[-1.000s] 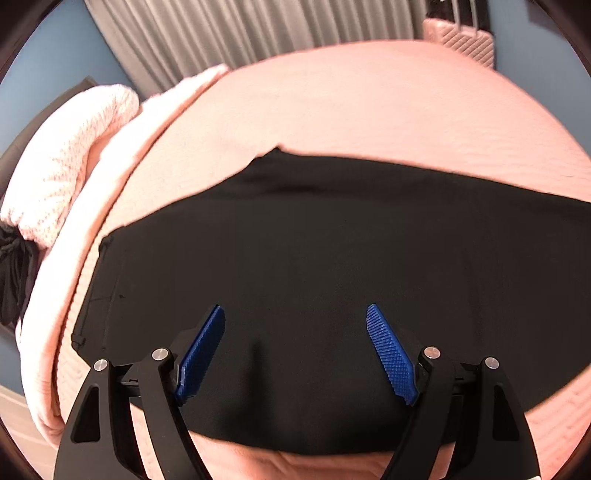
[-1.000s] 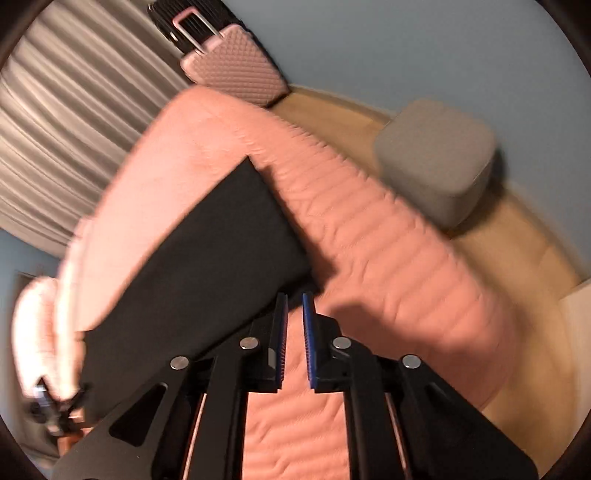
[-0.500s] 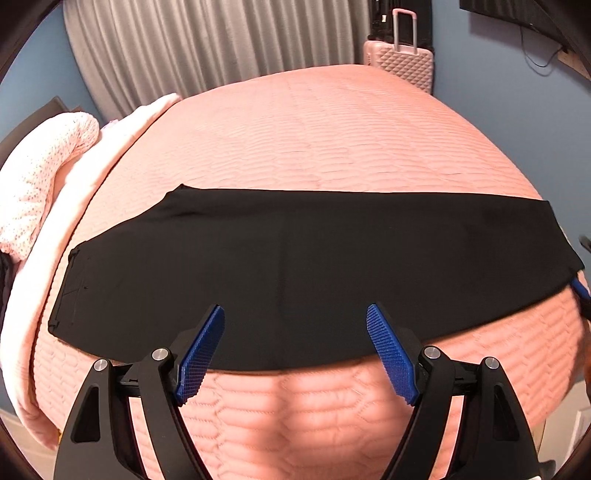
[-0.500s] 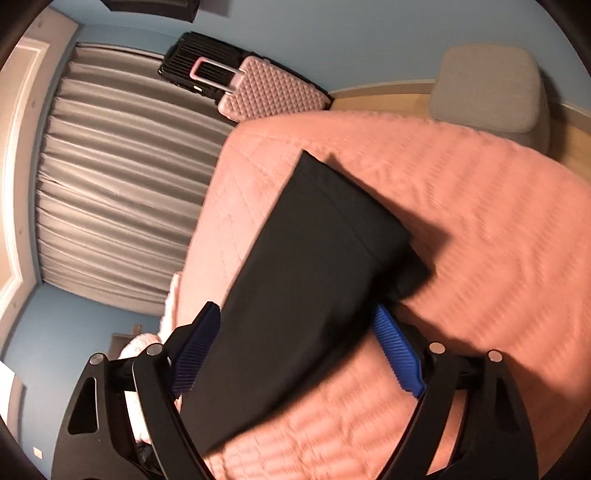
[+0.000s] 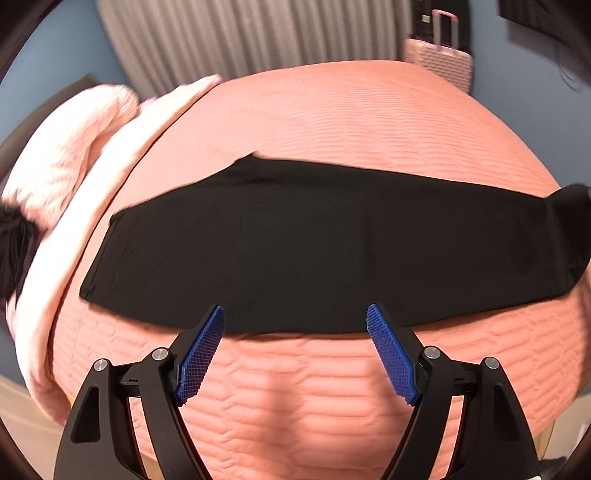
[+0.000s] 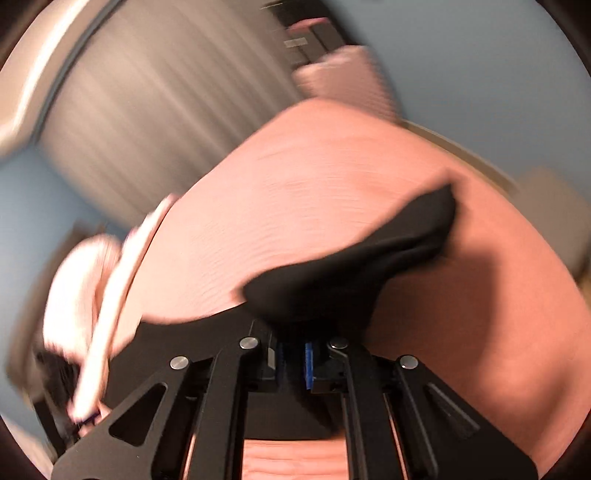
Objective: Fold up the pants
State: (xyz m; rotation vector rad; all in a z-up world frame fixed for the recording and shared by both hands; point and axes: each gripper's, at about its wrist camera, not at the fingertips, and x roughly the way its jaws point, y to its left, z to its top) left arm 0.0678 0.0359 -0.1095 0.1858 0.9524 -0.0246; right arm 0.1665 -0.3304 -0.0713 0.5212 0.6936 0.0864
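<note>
Black pants point(image 5: 314, 243) lie folded lengthwise in a long band across the pink quilted bed point(image 5: 332, 118), waist end at the left, leg end at the right. My left gripper point(image 5: 295, 325) is open and empty, hovering just in front of the pants' near edge. In the right wrist view my right gripper point(image 6: 293, 356) is shut on the leg end of the pants point(image 6: 351, 266), which is lifted off the bed and bunched above the fingers. That raised end also shows at the right edge of the left wrist view point(image 5: 570, 206).
A pale pink blanket point(image 5: 74, 155) is piled along the bed's left side. Grey curtains point(image 5: 258, 33) hang behind the bed. A pink suitcase point(image 5: 439, 62) stands at the back right. A grey pouf point(image 6: 554, 206) sits on the floor right of the bed.
My right gripper has shut on the pants' leg end and lifted it, moving fast. My left gripper stayed open and moved a little closer to the pants.
</note>
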